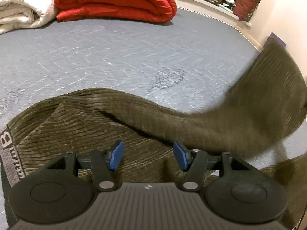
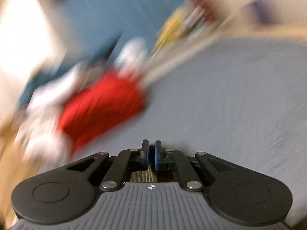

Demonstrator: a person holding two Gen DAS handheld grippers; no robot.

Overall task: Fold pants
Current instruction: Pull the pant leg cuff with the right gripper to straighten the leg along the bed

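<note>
Hovering my left tongs wide apart and empty over the waistband end of the pants on the bed, I see their long axis run rightward, lifted at the far right, where my right tongs pinch brown cloth.

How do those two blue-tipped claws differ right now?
The left gripper has its jaws spread wide above the olive pants, gripping nothing; the right gripper is pinched shut on a strip of the same cloth. The left view is sharp, the right blurred. Both have black arms and blue pads.
</note>
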